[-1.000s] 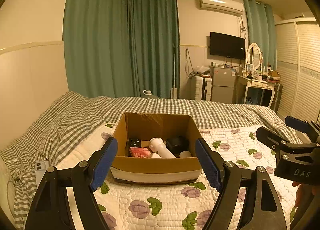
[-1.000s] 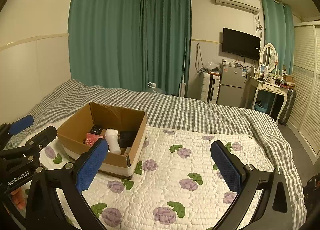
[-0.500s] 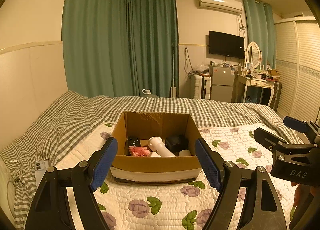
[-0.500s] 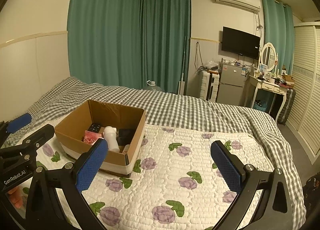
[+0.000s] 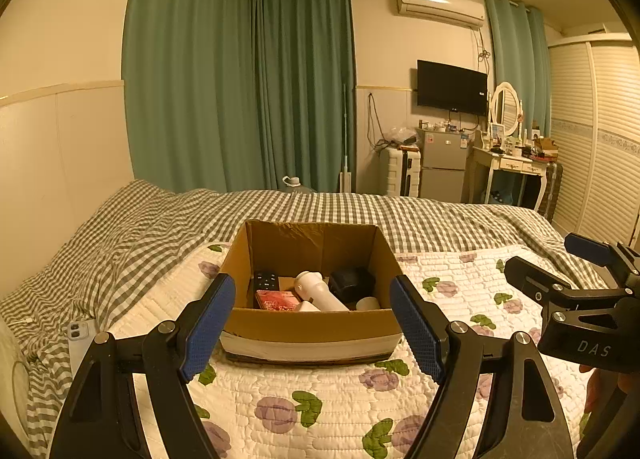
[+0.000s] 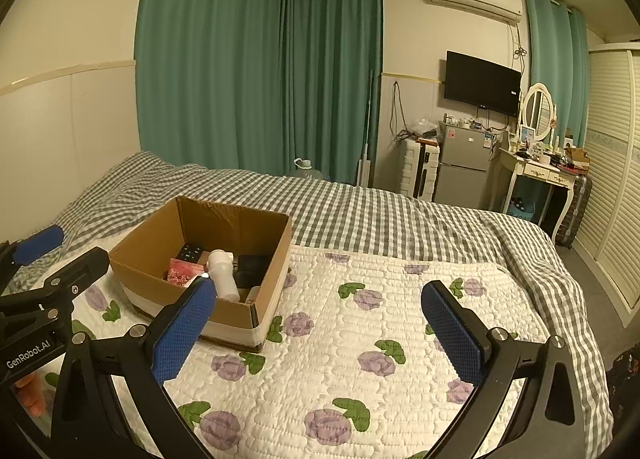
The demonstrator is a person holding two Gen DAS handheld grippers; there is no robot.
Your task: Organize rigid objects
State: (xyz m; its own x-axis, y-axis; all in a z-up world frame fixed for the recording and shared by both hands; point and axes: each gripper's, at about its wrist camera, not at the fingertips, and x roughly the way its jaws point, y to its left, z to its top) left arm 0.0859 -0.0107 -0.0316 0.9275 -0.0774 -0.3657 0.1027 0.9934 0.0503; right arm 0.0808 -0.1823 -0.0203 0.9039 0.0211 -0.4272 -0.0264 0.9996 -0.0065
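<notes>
An open cardboard box (image 5: 312, 329) stands on the flowered quilt (image 5: 320, 399); it also shows in the right wrist view (image 6: 160, 279). Inside lie a white bottle (image 5: 320, 291), a black remote (image 5: 266, 280), a red packet (image 5: 276, 300), a black object (image 5: 352, 282) and a small white cup (image 5: 367, 304). My left gripper (image 5: 312, 327) is open and empty, held above the quilt just in front of the box. My right gripper (image 6: 320, 331) is open and empty over the quilt, to the right of the box. Each gripper shows at the edge of the other's view.
A white phone (image 5: 80, 339) lies on the checked blanket (image 5: 120, 243) at the left. Beyond the bed stand green curtains (image 5: 240, 91), a small fridge (image 5: 442, 167), a dressing table (image 5: 508, 167) and a slatted wardrobe (image 5: 600, 131).
Both grippers have drifted slightly; the box sits a little lower and nearer in the views. Nothing was picked up or let go.
</notes>
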